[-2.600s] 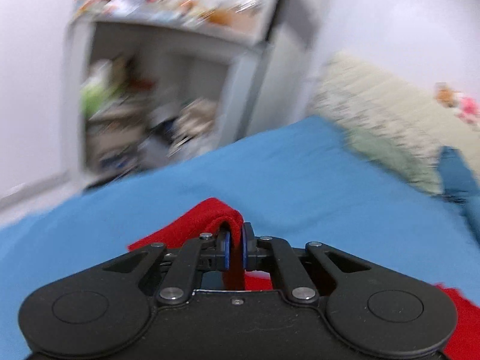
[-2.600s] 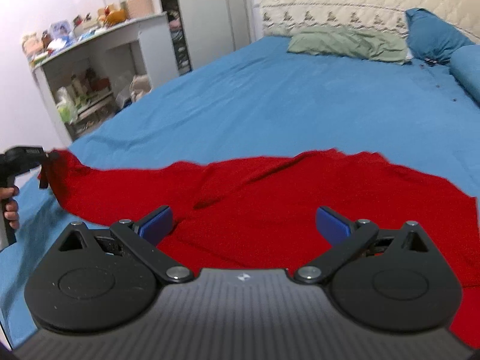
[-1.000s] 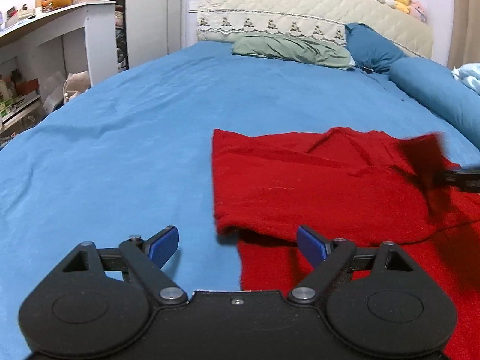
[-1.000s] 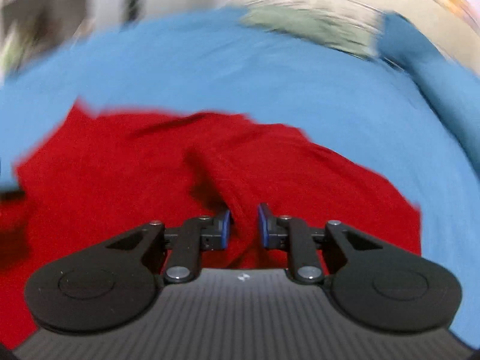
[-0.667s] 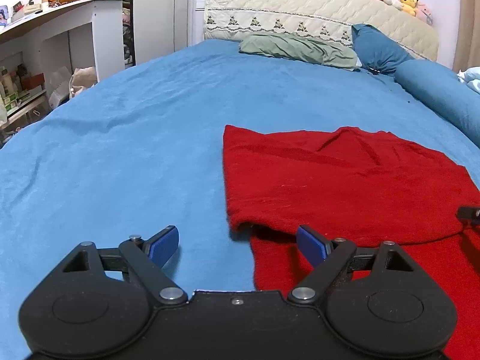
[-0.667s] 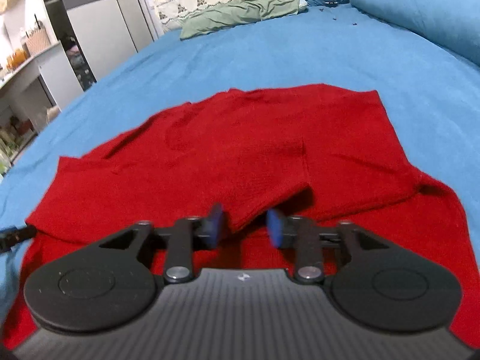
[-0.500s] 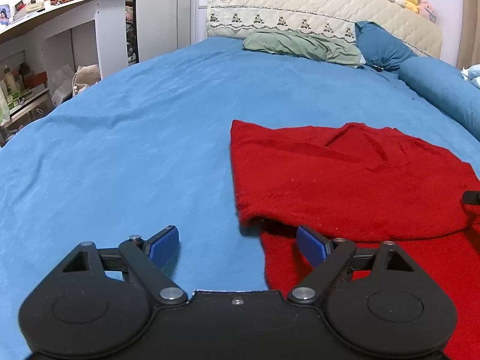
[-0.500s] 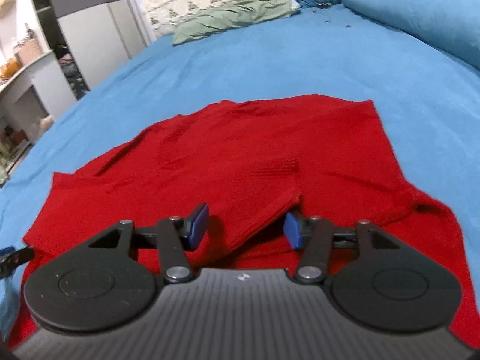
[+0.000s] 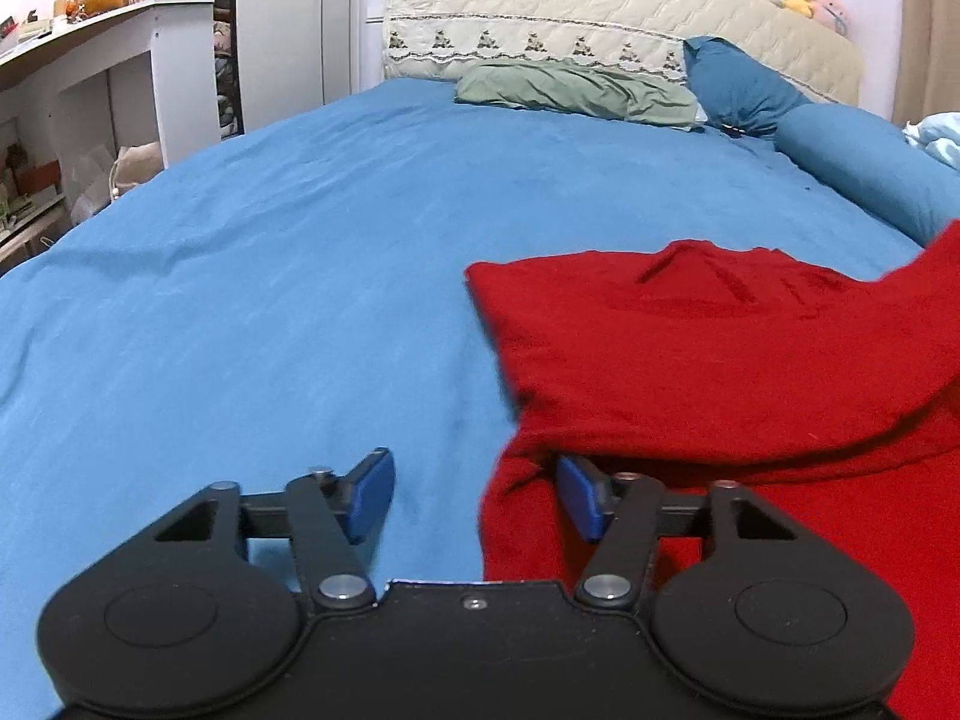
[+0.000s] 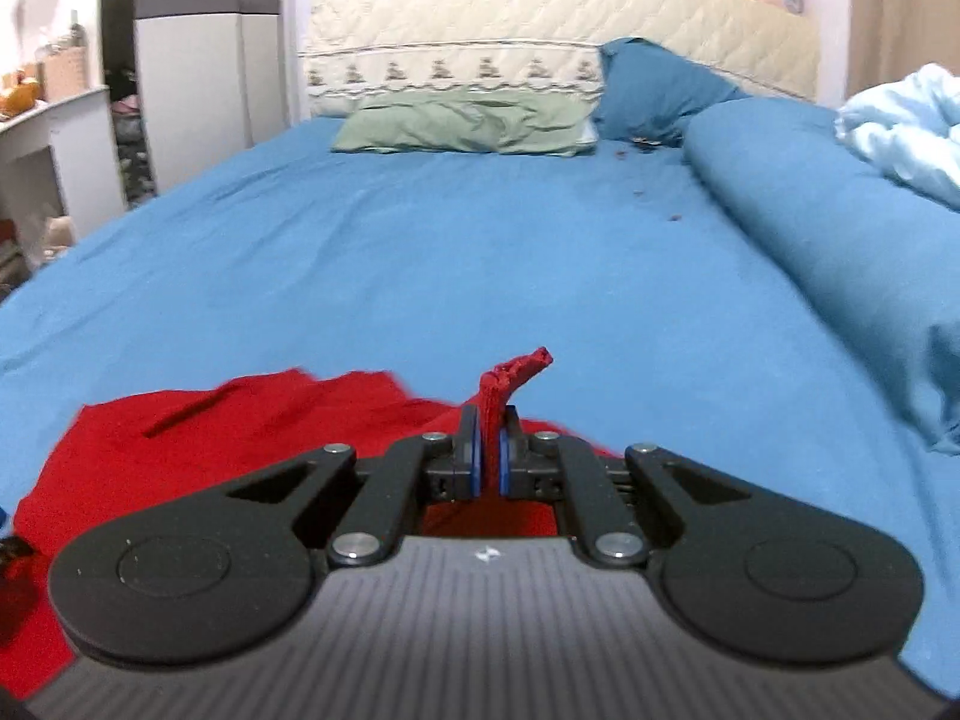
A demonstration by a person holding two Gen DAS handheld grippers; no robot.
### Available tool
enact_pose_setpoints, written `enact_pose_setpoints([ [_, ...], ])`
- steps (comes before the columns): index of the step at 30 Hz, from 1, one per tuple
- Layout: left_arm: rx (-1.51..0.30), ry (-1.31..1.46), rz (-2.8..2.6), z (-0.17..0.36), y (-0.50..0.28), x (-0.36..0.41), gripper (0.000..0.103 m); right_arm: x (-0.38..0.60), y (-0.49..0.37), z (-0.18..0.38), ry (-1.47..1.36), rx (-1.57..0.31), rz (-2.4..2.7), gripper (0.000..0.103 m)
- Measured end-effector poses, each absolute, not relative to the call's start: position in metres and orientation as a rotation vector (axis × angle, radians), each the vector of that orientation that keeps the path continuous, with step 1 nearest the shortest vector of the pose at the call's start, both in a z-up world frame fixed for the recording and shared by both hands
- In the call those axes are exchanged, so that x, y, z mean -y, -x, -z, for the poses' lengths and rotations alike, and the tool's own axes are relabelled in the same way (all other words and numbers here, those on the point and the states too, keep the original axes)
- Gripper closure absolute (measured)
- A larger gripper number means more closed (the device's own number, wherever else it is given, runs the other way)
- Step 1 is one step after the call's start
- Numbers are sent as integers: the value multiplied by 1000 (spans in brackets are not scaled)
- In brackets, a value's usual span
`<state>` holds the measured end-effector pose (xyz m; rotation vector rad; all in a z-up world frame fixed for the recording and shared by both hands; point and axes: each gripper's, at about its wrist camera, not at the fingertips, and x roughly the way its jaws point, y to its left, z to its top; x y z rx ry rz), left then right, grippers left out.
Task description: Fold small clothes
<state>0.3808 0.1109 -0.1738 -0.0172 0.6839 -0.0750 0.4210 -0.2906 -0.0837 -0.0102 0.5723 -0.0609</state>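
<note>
A red knit garment (image 9: 708,360) lies partly folded on the blue bedsheet (image 9: 270,276), with one flap laid over its lower layer. My left gripper (image 9: 474,492) is open, low over the garment's left edge, its right finger under the folded flap. My right gripper (image 10: 487,456) is shut on a pinch of the red garment (image 10: 240,426), which sticks up between the pads. In the left wrist view a lifted part of the cloth rises at the far right edge (image 9: 942,258).
A green pillow (image 10: 462,123), blue pillows (image 10: 654,87) and a rolled blue duvet (image 10: 840,240) lie at the head and right side of the bed. A quilted headboard (image 9: 600,18) carries plush toys. White shelves (image 9: 108,84) stand left of the bed.
My right gripper has closed on the garment's edge and lifted it, swinging up. My left gripper has moved forward to the garment's left edge, staying open.
</note>
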Motion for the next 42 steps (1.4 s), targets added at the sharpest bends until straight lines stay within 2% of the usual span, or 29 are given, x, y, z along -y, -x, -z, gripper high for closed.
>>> enact_pose_setpoints([
  [3,-694,36,61,175,-378,-115,48,311,-428,103,-8,-615,97,82],
  [7,-710,23,47,172,-374,-118,50,334,-428,147,-114,-692,126,82],
  [9,-710,14,41,166,-371,-116,51,345,-418,165,-166,-712,141,77],
  [10,-693,1,43,160,-368,-113,51,349,-413,170,-177,-714,159,72],
  [12,-631,-26,74,143,-361,-104,47,355,-400,173,-187,-702,195,35],
  [14,-585,-35,120,130,-359,-92,34,359,-383,169,-172,-664,205,20],
  [15,-568,-26,164,124,-361,-85,28,359,-376,166,-158,-643,198,18],
  [21,-621,-32,277,141,-398,-43,27,331,-371,162,-93,-592,22,18],
  [25,-719,-10,251,170,-416,-42,27,317,-394,181,-76,-631,-12,18],
  [30,-714,-31,248,171,-416,-40,27,318,-400,193,-86,-646,-3,17],
  [35,-704,4,242,134,-401,-40,27,324,-379,159,-111,-603,-36,17],
  [37,-677,-6,233,109,-385,-43,27,330,-357,132,-96,-565,-50,14],
  [39,-657,-16,224,84,-364,-47,26,336,-333,103,-63,-527,-71,7],
  [41,-637,-16,225,63,-341,-53,21,342,-302,77,-48,-495,-87,1],
  [42,-628,-17,225,51,-326,-56,13,344,-286,65,-47,-491,-100,0],
])
